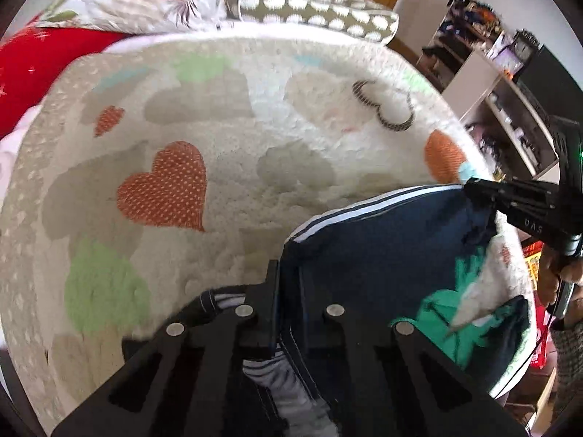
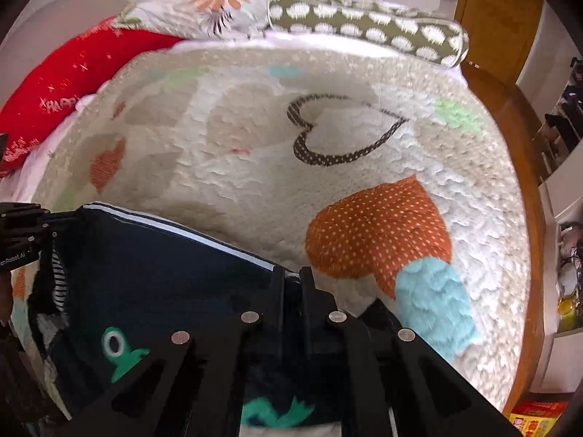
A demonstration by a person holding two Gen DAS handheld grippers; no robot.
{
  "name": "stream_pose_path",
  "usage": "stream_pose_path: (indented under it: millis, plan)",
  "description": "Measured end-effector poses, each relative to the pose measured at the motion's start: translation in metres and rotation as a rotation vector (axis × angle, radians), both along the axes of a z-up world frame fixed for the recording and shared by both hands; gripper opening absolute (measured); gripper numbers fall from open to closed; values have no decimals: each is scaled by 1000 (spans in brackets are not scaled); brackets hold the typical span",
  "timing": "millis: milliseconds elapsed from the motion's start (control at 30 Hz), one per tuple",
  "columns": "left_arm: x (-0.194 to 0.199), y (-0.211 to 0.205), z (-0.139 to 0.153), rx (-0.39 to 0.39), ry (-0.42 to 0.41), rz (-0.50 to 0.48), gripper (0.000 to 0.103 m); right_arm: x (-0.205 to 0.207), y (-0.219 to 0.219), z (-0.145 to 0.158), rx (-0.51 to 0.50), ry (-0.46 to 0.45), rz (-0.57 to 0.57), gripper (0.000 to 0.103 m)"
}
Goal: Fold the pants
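Dark navy pants [image 1: 382, 240] with white stripes along the edge and green patches hang stretched between my two grippers above a fluffy heart-patterned blanket [image 1: 218, 153]. My left gripper [image 1: 282, 273] is shut on one corner of the pants. My right gripper [image 2: 291, 280] is shut on the other corner of the pants [image 2: 156, 269]. Each gripper also shows in the other's view: the right gripper [image 1: 470, 185] at the pants' far corner, the left gripper [image 2: 78, 215] at the far left.
Red bedding [image 2: 65, 83], a floral pillow [image 2: 218, 3] and an olive dotted bolster [image 2: 368, 25] lie at the bed's head. A wooden bed rim [image 2: 524, 167] runs along the right. Shelves with clutter [image 1: 484, 73] stand beyond the bed.
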State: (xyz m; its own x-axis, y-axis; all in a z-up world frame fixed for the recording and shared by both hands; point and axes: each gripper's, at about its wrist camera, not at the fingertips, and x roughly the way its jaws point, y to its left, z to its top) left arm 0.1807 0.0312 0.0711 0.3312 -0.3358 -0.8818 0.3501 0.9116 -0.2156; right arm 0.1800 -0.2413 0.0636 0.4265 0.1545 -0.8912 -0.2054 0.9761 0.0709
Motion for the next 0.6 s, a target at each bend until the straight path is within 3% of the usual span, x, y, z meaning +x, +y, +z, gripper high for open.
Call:
stream_pose_path:
  millis: [300, 467, 600]
  plan:
    - [-99, 12, 55, -50, -173, 28, 8, -97, 4, 60, 38, -145, 24, 9]
    - [-153, 33, 52, -82, -221, 111, 5, -166, 10, 65, 80, -174, 34, 9]
    - [-195, 59, 25, -145, -171, 211, 5, -206, 18, 47, 83, -166, 43, 9]
